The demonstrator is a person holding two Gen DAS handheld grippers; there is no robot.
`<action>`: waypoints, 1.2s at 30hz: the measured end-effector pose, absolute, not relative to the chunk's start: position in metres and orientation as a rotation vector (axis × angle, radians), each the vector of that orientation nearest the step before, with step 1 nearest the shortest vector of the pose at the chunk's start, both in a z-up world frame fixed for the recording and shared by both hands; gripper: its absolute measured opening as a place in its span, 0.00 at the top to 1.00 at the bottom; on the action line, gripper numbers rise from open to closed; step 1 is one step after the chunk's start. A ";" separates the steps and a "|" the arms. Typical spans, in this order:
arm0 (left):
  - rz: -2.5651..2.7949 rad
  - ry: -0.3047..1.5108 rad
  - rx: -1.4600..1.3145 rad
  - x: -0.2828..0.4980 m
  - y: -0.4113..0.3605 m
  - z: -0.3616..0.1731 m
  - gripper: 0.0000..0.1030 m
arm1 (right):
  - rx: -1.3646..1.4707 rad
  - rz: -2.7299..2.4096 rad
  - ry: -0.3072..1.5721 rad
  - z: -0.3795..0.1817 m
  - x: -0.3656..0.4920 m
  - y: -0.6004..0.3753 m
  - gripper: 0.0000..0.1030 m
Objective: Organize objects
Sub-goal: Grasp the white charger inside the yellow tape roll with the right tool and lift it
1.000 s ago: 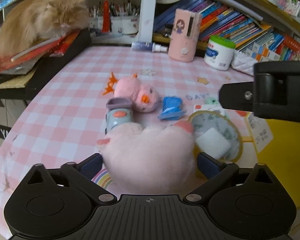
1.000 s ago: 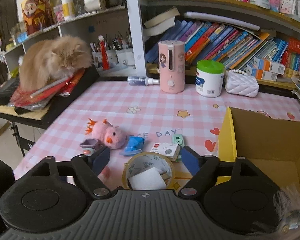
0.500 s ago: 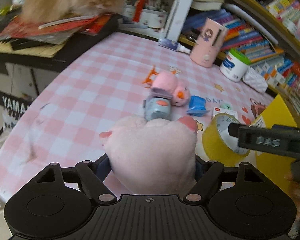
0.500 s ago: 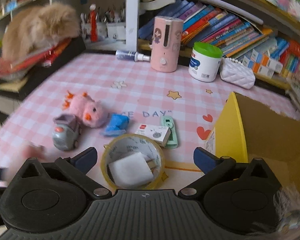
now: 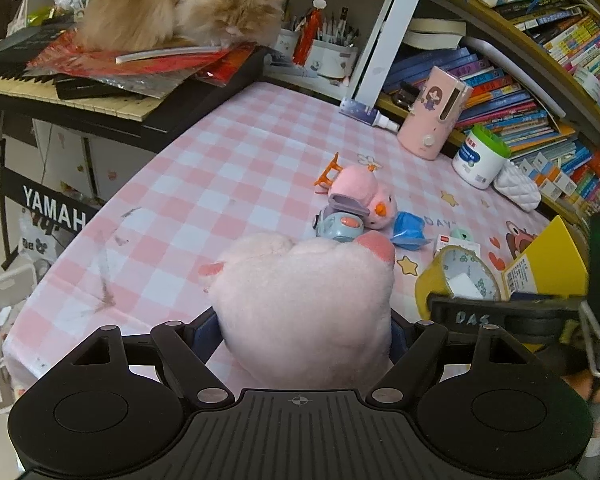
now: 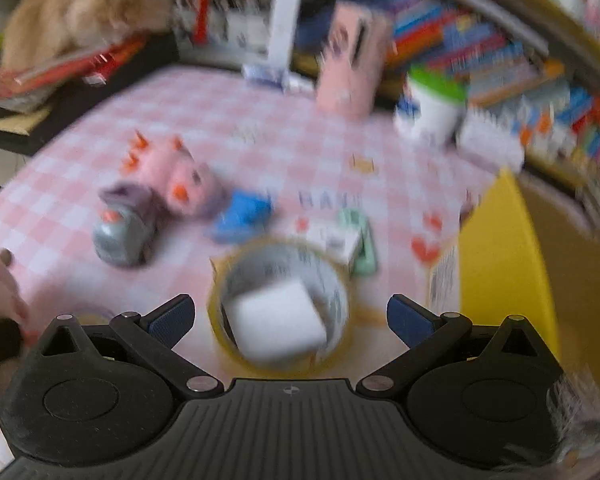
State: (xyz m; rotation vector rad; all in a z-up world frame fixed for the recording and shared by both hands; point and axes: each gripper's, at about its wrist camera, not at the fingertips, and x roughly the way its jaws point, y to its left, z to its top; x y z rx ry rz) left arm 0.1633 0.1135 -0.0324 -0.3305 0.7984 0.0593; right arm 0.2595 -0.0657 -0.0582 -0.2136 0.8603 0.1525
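My left gripper (image 5: 305, 332) is shut on a large pink plush toy (image 5: 304, 304) and holds it above the pink checked table (image 5: 204, 184). My right gripper (image 6: 288, 316) is open and empty, its fingers either side of a yellow tape roll (image 6: 280, 304) with a white block (image 6: 276, 324) inside; this view is blurred. On the table lie a pink plush chick (image 5: 360, 196), a grey toy car (image 5: 338, 226), a blue object (image 5: 410, 228), a small white box (image 6: 334, 240) and a green item (image 6: 360, 240). A yellow cardboard box (image 6: 500, 264) stands at the right.
An orange cat (image 5: 180, 4) lies on papers on a keyboard at the back left. A pink device (image 5: 432, 116), a white green-lidded jar (image 5: 480, 156), a spray bottle (image 5: 368, 114) and bookshelves line the back. The table edge drops off at the left.
My left gripper lifted the pink plush toy up and back from the table. My right gripper moved down and forward over the tape roll, still open.
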 end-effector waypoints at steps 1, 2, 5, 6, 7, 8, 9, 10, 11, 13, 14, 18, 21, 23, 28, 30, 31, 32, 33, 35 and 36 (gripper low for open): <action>0.059 0.798 -0.330 0.162 0.113 -0.032 0.23 | -0.207 0.151 0.888 -0.063 0.262 -0.068 0.00; 0.059 0.798 -0.329 0.162 0.113 -0.032 0.23 | -0.208 0.154 0.900 -0.067 0.264 -0.068 0.00; 0.058 0.796 -0.327 0.161 0.114 -0.030 0.23 | -0.213 0.144 0.905 -0.074 0.265 -0.065 0.00; 0.057 0.795 -0.326 0.160 0.113 -0.029 0.23 | -0.204 0.152 0.909 -0.076 0.266 -0.066 0.03; 0.056 0.792 -0.325 0.160 0.113 -0.028 0.23 | -0.191 0.168 0.927 -0.079 0.268 -0.067 0.10; 0.055 0.788 -0.325 0.160 0.113 -0.027 0.23 | -0.184 0.172 0.945 -0.081 0.271 -0.067 0.14; 0.054 0.783 -0.325 0.159 0.113 -0.026 0.23 | -0.148 0.189 0.941 -0.081 0.271 -0.071 0.22; 0.054 0.778 -0.327 0.159 0.113 -0.024 0.23 | -0.129 0.199 0.941 -0.080 0.272 -0.073 0.22; 0.052 0.773 -0.328 0.158 0.113 -0.022 0.23 | -0.135 0.199 0.946 -0.079 0.271 -0.072 0.22; 0.049 0.761 -0.331 0.157 0.114 -0.019 0.23 | -0.125 0.202 0.931 -0.075 0.268 -0.073 0.22; 0.048 0.756 -0.333 0.156 0.114 -0.018 0.23 | -0.114 0.207 0.921 -0.072 0.265 -0.074 0.22; 0.034 0.733 -0.336 0.152 0.112 -0.012 0.23 | -0.105 0.236 0.828 -0.051 0.253 -0.075 0.22; 0.030 0.717 -0.345 0.145 0.112 -0.009 0.23 | -0.120 0.252 0.742 -0.037 0.246 -0.073 0.26; 0.027 0.711 -0.346 0.141 0.111 -0.008 0.23 | -0.131 0.269 0.723 -0.032 0.244 -0.071 0.27; 0.027 0.675 -0.347 0.131 0.112 0.000 0.23 | -0.086 0.311 0.739 -0.030 0.237 -0.074 0.69; 0.028 0.668 -0.350 0.127 0.113 0.001 0.23 | -0.105 0.308 0.742 -0.030 0.233 -0.072 0.69; 0.027 0.666 -0.351 0.125 0.113 0.002 0.23 | -0.112 0.303 0.740 -0.029 0.230 -0.071 0.64; 0.025 0.667 -0.351 0.123 0.113 0.002 0.23 | -0.116 0.301 0.732 -0.028 0.225 -0.071 0.59; 0.023 0.668 -0.351 0.122 0.112 0.001 0.23 | -0.120 0.302 0.721 -0.027 0.221 -0.072 0.45; 0.020 0.672 -0.354 0.119 0.112 0.000 0.23 | -0.125 0.300 0.694 -0.025 0.212 -0.074 0.26; 0.021 0.676 -0.355 0.117 0.112 -0.001 0.23 | -0.127 0.300 0.685 -0.025 0.208 -0.075 0.17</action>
